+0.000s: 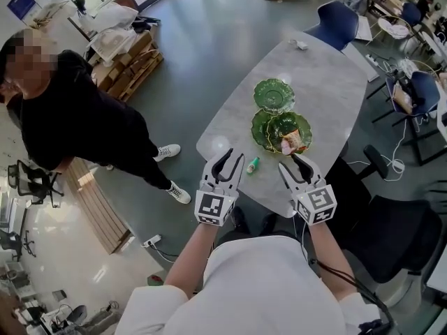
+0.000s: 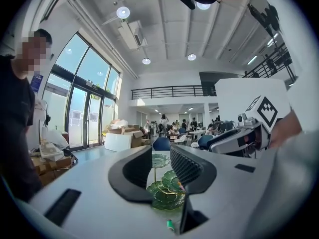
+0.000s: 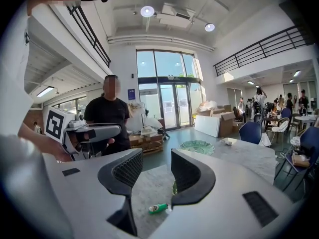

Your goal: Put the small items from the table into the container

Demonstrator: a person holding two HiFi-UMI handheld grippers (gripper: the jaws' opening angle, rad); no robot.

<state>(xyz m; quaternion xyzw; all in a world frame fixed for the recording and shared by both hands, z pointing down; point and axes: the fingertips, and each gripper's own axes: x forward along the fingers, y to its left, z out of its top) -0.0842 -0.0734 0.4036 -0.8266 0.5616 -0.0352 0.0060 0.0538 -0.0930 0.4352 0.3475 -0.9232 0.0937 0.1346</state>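
The left gripper [image 1: 234,161] hangs over the near edge of the grey table [image 1: 328,75]. Its jaws are apart and nothing is between them; through the gap its own view shows only green dishes further ahead. Just to the right of its tips lies a small green bottle [image 1: 253,165], on its side on the table top and touching neither tool. The right gripper [image 1: 291,165] is on the other side of the bottle, also with jaws apart and empty. In its own view the bottle [image 3: 158,208] lies low between the two jaws, a little in front of them. Ahead of this gripper, and near to it, stands the green leaf-shaped glass dish [image 1: 260,132], which already holds some small items.

I judge that the step in hand is the reach for the bottle, the loose item nearest to both tools. The next move calls for lowering one gripper until its pads stand on both sides of the bottle's body. It should then close gently, because a round bottle lying down can roll away.
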